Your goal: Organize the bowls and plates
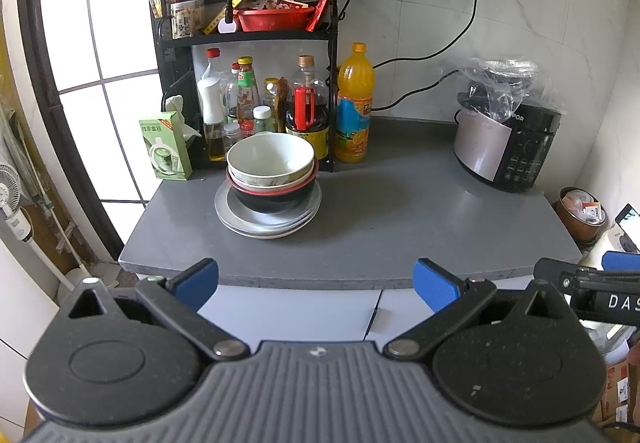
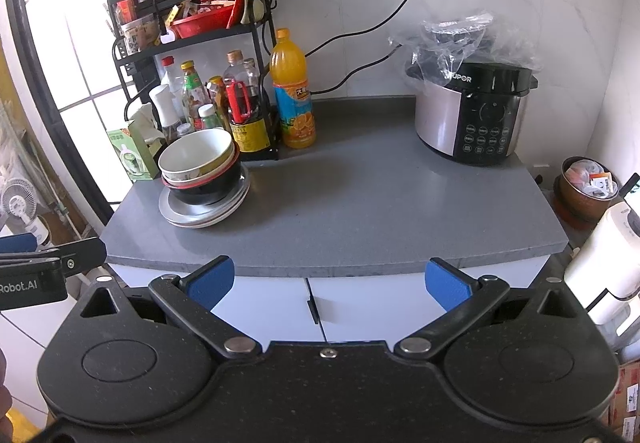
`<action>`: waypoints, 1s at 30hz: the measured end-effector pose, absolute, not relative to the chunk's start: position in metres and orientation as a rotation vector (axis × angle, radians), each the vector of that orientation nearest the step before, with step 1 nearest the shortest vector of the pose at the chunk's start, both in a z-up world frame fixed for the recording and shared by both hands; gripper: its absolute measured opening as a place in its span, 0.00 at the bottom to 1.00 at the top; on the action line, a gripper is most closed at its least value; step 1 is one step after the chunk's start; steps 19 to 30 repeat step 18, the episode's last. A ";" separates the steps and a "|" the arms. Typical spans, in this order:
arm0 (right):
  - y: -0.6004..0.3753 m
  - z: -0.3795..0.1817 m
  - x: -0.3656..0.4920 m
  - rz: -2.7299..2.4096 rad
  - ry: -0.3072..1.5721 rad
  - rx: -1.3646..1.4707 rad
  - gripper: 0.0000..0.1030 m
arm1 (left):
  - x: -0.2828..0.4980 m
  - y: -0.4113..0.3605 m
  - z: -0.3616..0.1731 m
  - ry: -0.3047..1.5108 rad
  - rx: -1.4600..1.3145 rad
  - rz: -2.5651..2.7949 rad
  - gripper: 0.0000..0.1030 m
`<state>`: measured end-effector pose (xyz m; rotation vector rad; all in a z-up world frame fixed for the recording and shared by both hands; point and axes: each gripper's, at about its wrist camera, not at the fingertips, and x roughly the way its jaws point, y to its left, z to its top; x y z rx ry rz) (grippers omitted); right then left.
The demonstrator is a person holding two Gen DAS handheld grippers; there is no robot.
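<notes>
While both units hang short of the front edge, the grey tabletop carries one pile at its left rear, just before the bottle rack: plates underneath, black bowl on them, white bowl nested on top. Likely ceramic: stiff, heavy, slick, breakable. Take by the rim, top bowl first. Left gripper wide open, empty. Right gripper wide open, empty.
</notes>
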<state>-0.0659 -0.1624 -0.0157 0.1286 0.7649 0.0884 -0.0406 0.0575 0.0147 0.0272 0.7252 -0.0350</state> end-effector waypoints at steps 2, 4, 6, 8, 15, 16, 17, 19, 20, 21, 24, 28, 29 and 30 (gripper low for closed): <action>-0.163 -0.016 -0.066 0.089 0.765 0.130 1.00 | -0.040 0.058 0.015 0.724 0.027 -0.033 1.00; -0.162 -0.016 -0.066 0.085 0.765 0.130 1.00 | -0.040 0.058 0.015 0.724 0.025 -0.032 1.00; -0.163 -0.016 -0.065 0.085 0.772 0.141 1.00 | -0.040 0.058 0.015 0.723 0.026 -0.032 1.00; -0.164 -0.016 -0.064 0.081 0.772 0.149 1.00 | -0.040 0.058 0.015 0.725 0.026 -0.033 1.00; -0.165 -0.017 -0.063 0.072 0.769 0.140 1.00 | -0.039 0.056 0.016 0.723 0.023 -0.031 1.00; -0.165 -0.017 -0.063 0.073 0.769 0.140 1.00 | -0.039 0.056 0.016 0.723 0.025 -0.030 1.00; -0.165 -0.017 -0.063 0.072 0.769 0.140 1.00 | -0.039 0.056 0.016 0.724 0.025 -0.029 1.00; -0.164 -0.017 -0.063 0.071 0.768 0.140 1.00 | -0.039 0.056 0.016 0.724 0.023 -0.031 1.00; -0.164 -0.017 -0.063 0.071 0.768 0.140 1.00 | -0.039 0.056 0.016 0.724 0.023 -0.031 1.00; -0.164 -0.017 -0.063 0.071 0.768 0.140 1.00 | -0.039 0.056 0.016 0.724 0.023 -0.031 1.00; -0.164 -0.017 -0.063 0.071 0.768 0.140 1.00 | -0.039 0.056 0.016 0.724 0.023 -0.031 1.00; -0.164 -0.017 -0.063 0.071 0.768 0.140 1.00 | -0.039 0.056 0.016 0.724 0.023 -0.031 1.00; -0.164 -0.017 -0.063 0.071 0.768 0.140 1.00 | -0.039 0.056 0.016 0.724 0.023 -0.031 1.00; -0.164 -0.017 -0.063 0.071 0.768 0.140 1.00 | -0.039 0.056 0.016 0.724 0.023 -0.031 1.00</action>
